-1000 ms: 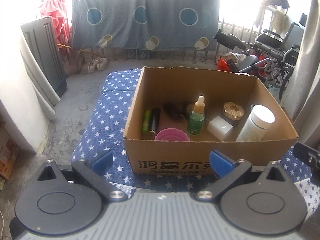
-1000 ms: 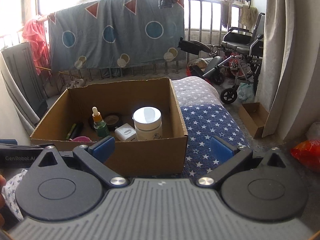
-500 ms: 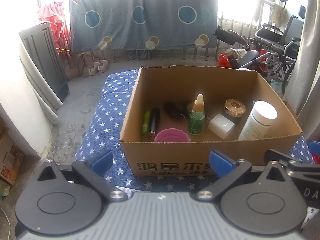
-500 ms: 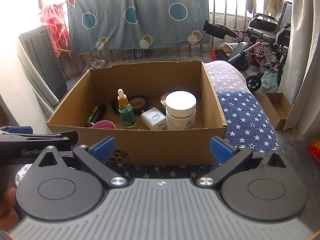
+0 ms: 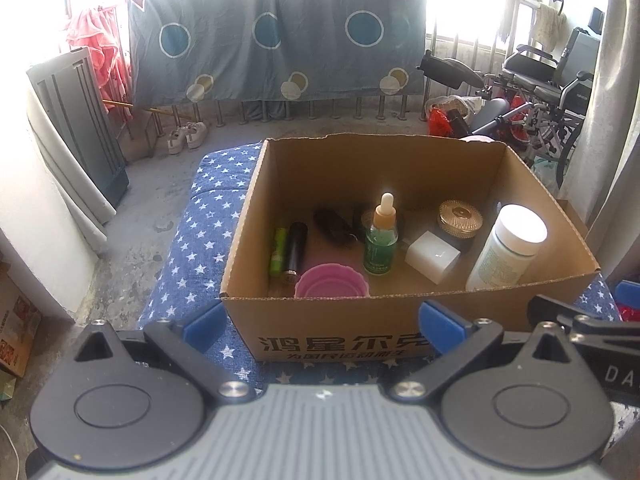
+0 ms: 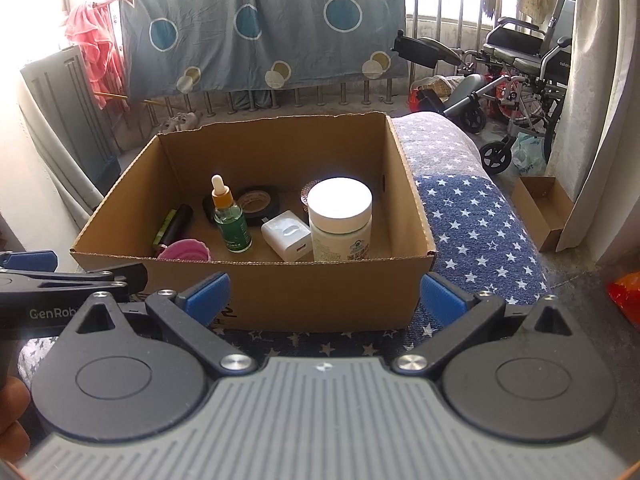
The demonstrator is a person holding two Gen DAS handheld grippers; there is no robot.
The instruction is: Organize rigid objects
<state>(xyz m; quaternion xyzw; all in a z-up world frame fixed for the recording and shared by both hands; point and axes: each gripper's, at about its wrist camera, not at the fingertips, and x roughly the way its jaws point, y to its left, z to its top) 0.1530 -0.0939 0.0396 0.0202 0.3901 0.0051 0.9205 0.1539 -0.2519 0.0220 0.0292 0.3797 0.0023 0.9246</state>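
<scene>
An open cardboard box (image 5: 340, 340) (image 6: 320, 292) stands on a star-patterned blue cloth. Inside are a green dropper bottle (image 5: 381, 240) (image 6: 231, 222), a white jar (image 5: 508, 252) (image 6: 340, 220), a white charger cube (image 5: 432, 256) (image 6: 286, 236), a pink cup (image 5: 331, 286) (image 6: 185, 250), a black tube (image 5: 294, 252), a green tube (image 5: 279, 250), a gold-lidded jar (image 5: 460, 220) and a tape roll (image 6: 256, 204). My left gripper (image 5: 324, 322) and right gripper (image 6: 324, 294) are both open and empty, in front of the box's near wall.
The star cloth (image 6: 472, 216) covers a cushion that drops off at its edges. A wheelchair (image 6: 520, 72) stands at the back right. A small cardboard box (image 6: 540, 208) lies on the floor to the right. A patterned sheet (image 5: 276, 40) hangs on the railing behind.
Both grippers have shifted a little; the right view has swung left so the box is more central. The right gripper's fingers now show at the left view's right edge. Nothing was grasped.
</scene>
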